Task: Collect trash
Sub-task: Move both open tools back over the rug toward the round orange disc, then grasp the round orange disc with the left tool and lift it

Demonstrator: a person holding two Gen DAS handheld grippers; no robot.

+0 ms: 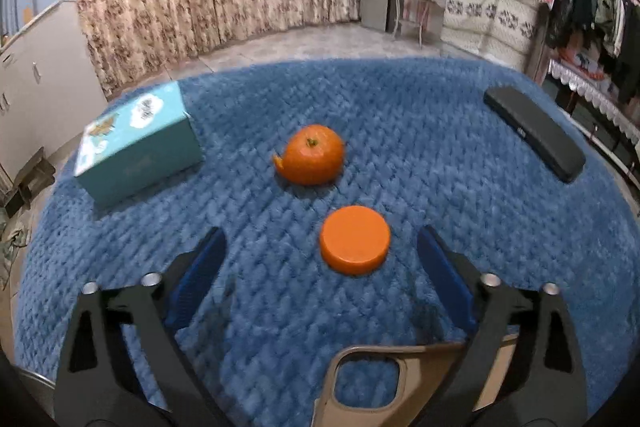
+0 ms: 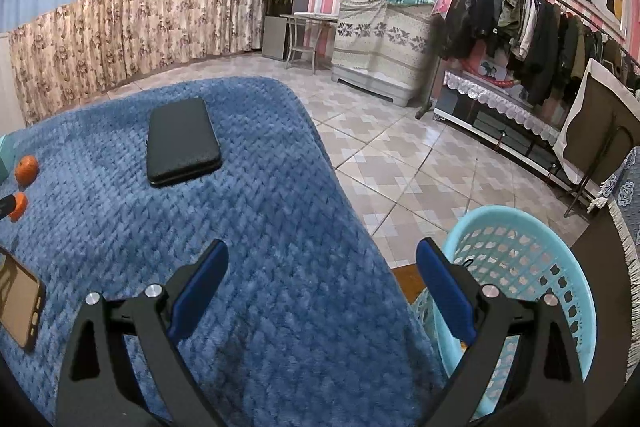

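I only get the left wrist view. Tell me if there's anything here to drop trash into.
Observer: Yes. A light blue perforated basket stands just past the right edge of the blue blanket, lower than the blanket's surface.
Operator: Report what the right tongs hold.
Observer: Nothing. The right tongs are open and empty, straddling that blanket edge, with one finger in front of the basket.

On the blue knitted blanket [image 1: 400, 115], the round orange plastic lid [image 1: 355, 239] lies in front of the orange mandarin peel [image 1: 311, 155]. The teal cardboard box [image 1: 136, 147] is left of them, the black flat case [image 1: 534, 133] far right. The light blue plastic basket [image 2: 520, 267] stands beside the blanket's right edge.
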